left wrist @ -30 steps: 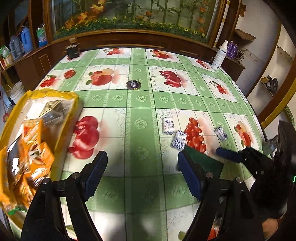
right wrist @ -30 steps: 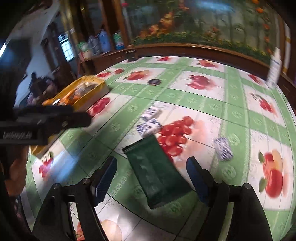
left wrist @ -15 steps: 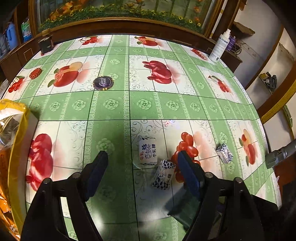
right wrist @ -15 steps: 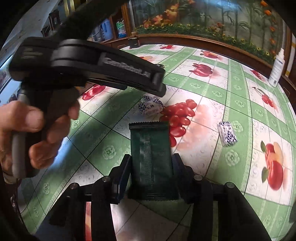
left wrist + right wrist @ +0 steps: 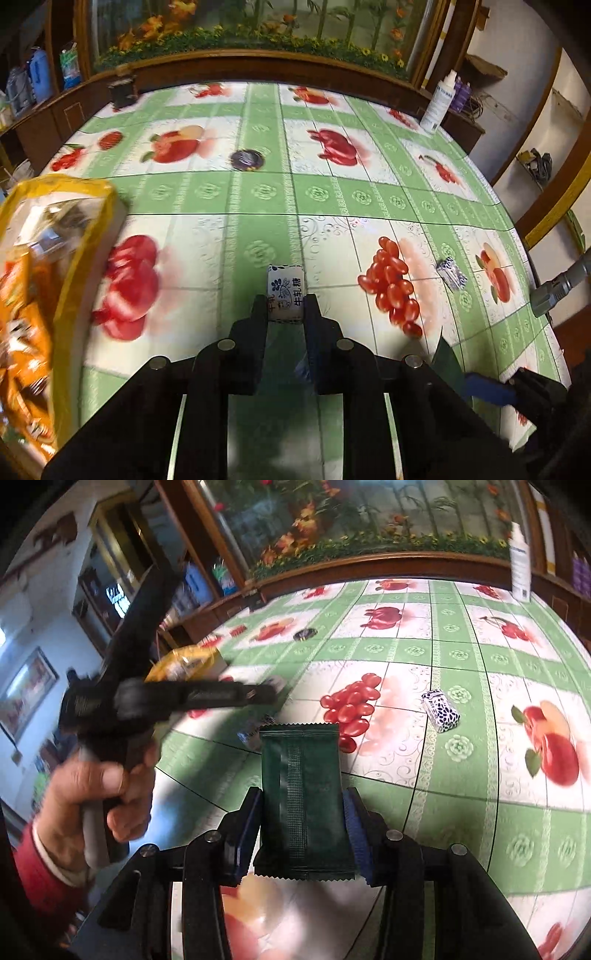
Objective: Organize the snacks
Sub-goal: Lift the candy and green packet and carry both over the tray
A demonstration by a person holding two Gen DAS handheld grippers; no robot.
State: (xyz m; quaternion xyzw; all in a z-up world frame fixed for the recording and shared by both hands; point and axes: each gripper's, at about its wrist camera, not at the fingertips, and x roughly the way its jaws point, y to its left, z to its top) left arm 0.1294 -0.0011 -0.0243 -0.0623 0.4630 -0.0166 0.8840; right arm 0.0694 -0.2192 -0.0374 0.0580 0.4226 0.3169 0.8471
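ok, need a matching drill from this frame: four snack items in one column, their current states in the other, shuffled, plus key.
1. dark green foil packet
2. white-and-blue wrapped milk candy
3. blue-spotted wrapped candy
4. round dark purple disc

A. lying loose beside the printed red tomatoes
B. between the left gripper fingers
C. far mid-table, untouched
D. between the right gripper fingers

Pairs: 1-D, 2-B, 3-A, 4-C

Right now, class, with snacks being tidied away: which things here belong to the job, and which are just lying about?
Part of the job:
- milk candy in the left gripper
- green packet in the right gripper
- loose candy
- yellow snack bag

Lying about:
- white bottle
- dark round lid
- small black box
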